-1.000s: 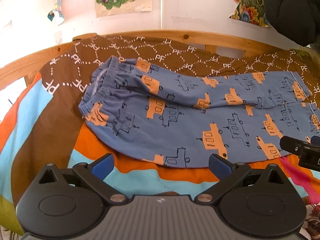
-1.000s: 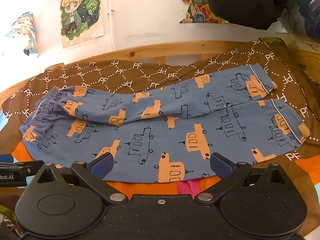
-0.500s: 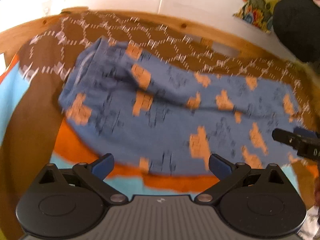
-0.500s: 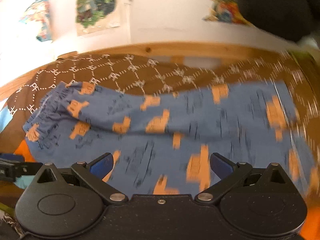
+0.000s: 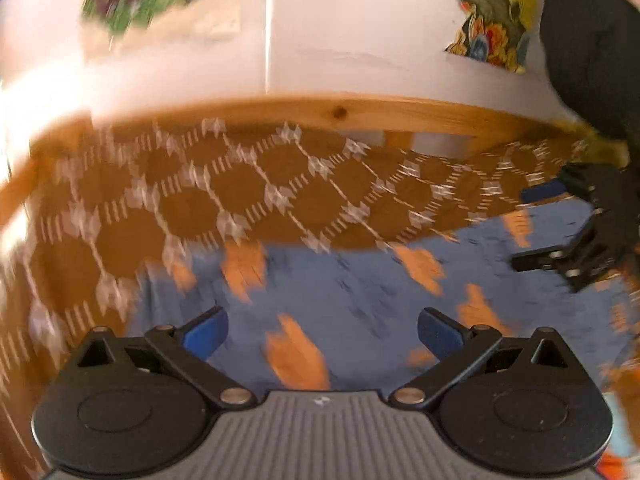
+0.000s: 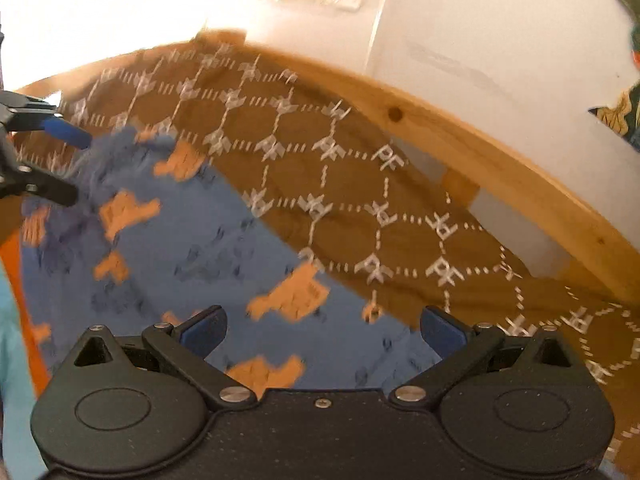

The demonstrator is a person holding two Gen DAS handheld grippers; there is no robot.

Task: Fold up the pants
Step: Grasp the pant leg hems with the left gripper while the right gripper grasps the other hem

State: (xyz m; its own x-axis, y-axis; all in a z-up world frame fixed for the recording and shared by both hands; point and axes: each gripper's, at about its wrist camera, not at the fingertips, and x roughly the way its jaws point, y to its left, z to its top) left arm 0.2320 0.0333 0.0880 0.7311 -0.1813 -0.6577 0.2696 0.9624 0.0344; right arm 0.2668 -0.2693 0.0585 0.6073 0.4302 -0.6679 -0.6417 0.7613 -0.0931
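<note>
Blue pants point(image 5: 352, 292) with orange prints lie flat on a brown patterned blanket point(image 5: 224, 200); they also show in the right wrist view point(image 6: 192, 248). My left gripper point(image 5: 320, 330) is open and empty, low over the pants' far edge. My right gripper point(image 6: 322, 330) is open and empty over the pants' far edge. Each gripper shows in the other's view, the right one point(image 5: 532, 228) at the right edge, the left one point(image 6: 76, 168) open at the waistband end. Both views are motion-blurred.
A wooden bed rail point(image 5: 360, 114) runs behind the blanket, with a white wall and posters point(image 5: 492, 12) above. A dark garment point(image 5: 592, 40) hangs at the upper right. An orange and light blue cover point(image 6: 16, 280) lies at the left.
Both grippers have moved forward over the pants toward their far edge and the bed rail. Both stay open and empty. The pants have not moved.
</note>
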